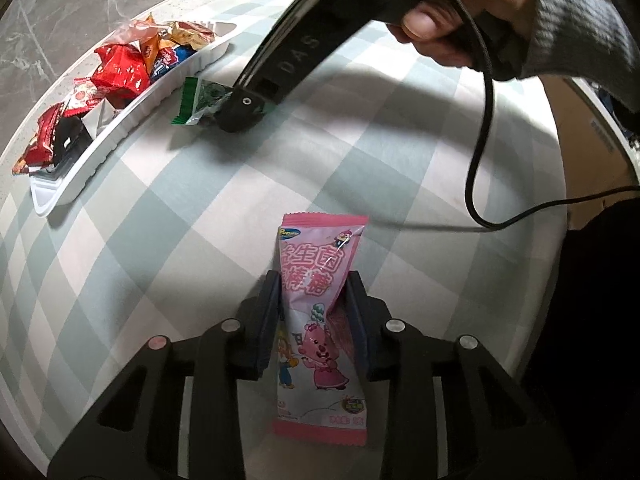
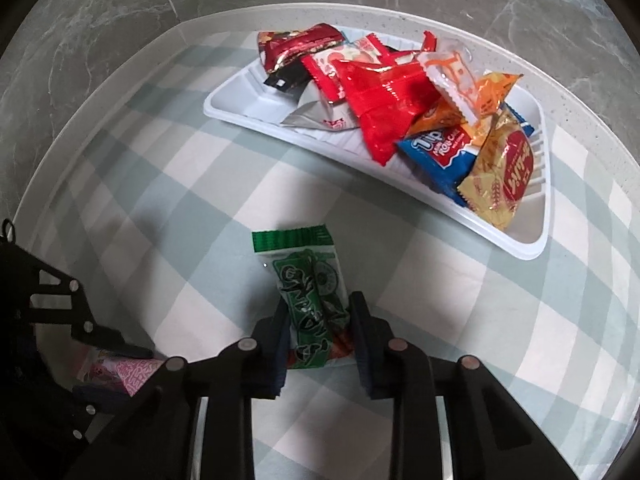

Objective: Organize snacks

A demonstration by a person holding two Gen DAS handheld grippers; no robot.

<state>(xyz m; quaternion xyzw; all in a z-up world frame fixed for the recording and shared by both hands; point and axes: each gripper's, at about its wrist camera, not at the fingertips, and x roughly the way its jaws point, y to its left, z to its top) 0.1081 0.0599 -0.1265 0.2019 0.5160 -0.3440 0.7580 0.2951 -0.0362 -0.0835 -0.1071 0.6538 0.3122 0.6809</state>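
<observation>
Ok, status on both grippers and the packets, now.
Left gripper shut on pink packet. Right gripper shut on green packet. Both on the cloth, tray nearby, nothing between.

both hand-held grippers point steeply down. the left hand-held gripper (image 1: 314,320) is clamped on a pink packet (image 1: 320,320); the right hand-held gripper (image 2: 320,332), gripped by a sleeved hand (image 1: 452,20), pinches a green packet (image 2: 312,296).

We see a matt checked cloth (image 2: 192,208) covering the counter, and beyond it a polished marble-look floor (image 2: 120,12). The white tray (image 2: 520,248) looks like smooth ribbed plastic. Its snack wrappers (image 2: 384,96) are glossy film, as are the pink packet (image 1: 316,280) and green packet (image 2: 312,280). The sleeve (image 1: 580,28) is ribbed knit.
</observation>
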